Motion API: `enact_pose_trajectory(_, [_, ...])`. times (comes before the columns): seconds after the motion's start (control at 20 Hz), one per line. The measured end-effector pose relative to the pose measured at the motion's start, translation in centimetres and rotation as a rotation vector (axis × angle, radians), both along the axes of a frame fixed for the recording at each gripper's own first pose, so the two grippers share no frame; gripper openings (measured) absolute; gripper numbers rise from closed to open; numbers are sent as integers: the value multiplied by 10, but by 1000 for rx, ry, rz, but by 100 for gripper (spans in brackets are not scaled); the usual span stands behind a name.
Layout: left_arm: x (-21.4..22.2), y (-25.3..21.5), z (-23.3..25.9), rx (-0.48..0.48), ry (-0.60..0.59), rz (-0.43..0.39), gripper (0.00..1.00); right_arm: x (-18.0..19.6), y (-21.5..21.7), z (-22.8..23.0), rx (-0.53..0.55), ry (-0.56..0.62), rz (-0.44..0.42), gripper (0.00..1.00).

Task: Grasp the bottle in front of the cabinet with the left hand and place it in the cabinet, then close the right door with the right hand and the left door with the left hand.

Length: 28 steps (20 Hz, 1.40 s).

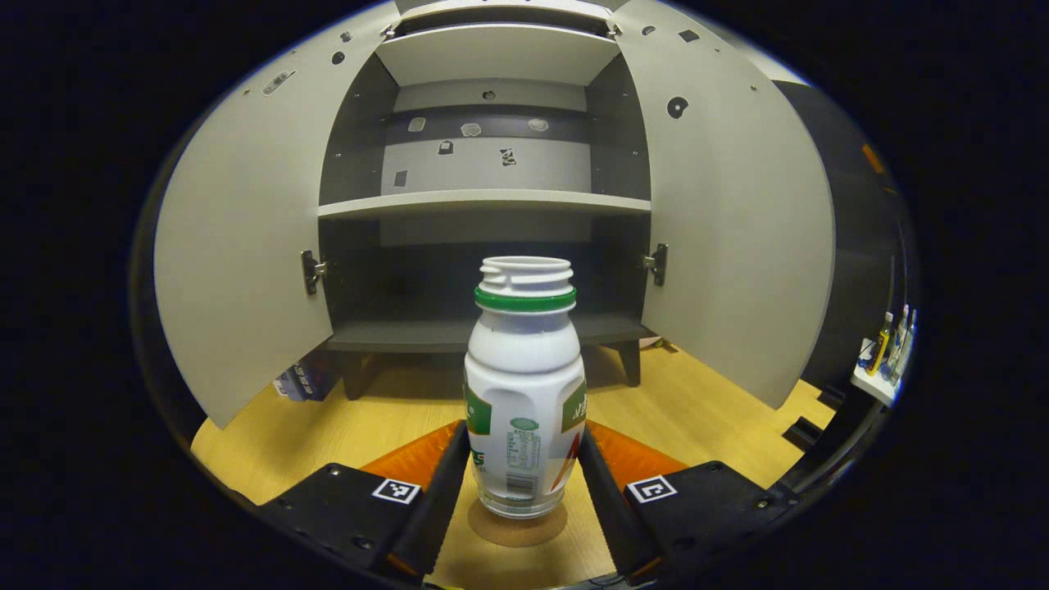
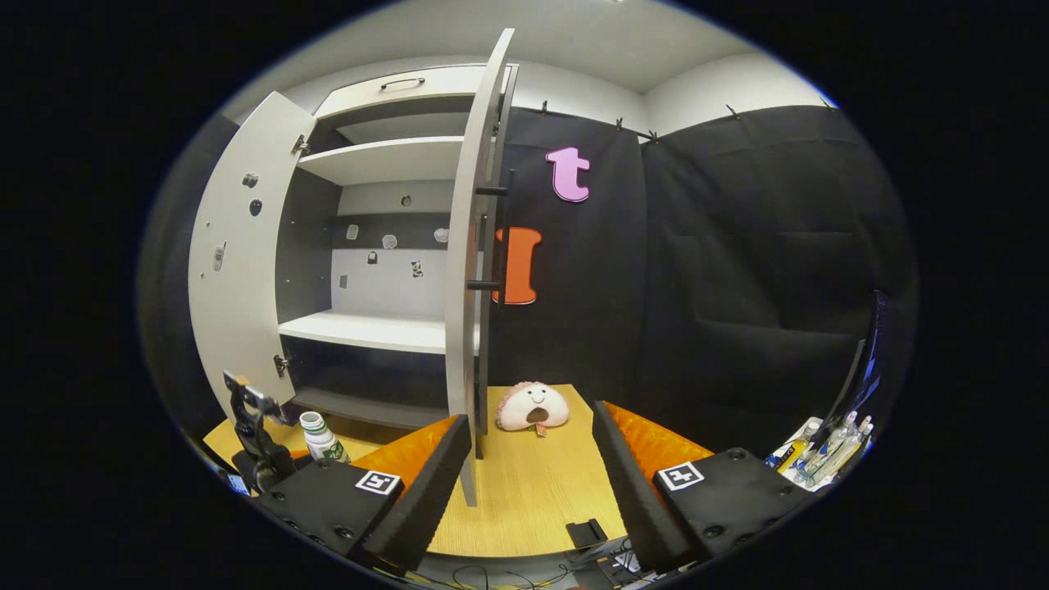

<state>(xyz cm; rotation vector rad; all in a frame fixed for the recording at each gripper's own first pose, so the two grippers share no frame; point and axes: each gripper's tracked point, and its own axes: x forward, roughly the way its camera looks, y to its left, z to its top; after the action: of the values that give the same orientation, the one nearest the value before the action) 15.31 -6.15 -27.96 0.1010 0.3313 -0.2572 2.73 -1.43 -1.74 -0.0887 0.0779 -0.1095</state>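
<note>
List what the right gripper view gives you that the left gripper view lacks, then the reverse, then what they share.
Right gripper view alone: a plush toy on the table beside the right door's edge, and that door's handle. Left gripper view alone: the bottle's label and capless neck up close, with the left gripper straddling the bottle. Shared: the open cabinet with its shelves, both doors swung out, the bottle standing on the wooden table.

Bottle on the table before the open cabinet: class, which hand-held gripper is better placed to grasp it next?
Left. The left hand-held gripper already brackets the bottle; the right hand-held gripper faces the right door.
</note>
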Motion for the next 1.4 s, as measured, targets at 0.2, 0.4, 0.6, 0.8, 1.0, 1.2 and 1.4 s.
enact_pose_trajectory(0.2, [17,-19,61,-35,-28,-75,77,-4,11,-3,3,-10,27,94])
enact_pose_trajectory(0.4, [36,-41,136,-83,-54,-146,77,-9,18,-10,22,7,48,98])
enact_pose_trajectory(0.6, [67,-52,206,-66,-110,-171,77,-14,19,-11,28,11,52,98])
enact_pose_trajectory(0.8, [111,-51,256,12,-149,-158,77,-15,17,-12,50,19,57,98])
enact_pose_trajectory(1.0, [161,-47,282,-20,-133,-100,77,-15,6,-16,64,23,37,94])
enact_pose_trajectory(1.2, [213,-37,306,-28,-145,-24,77,-11,-8,-15,81,24,10,94])
enact_pose_trajectory(1.4, [257,-26,313,74,-164,26,77,-7,-22,-18,98,29,-25,98])
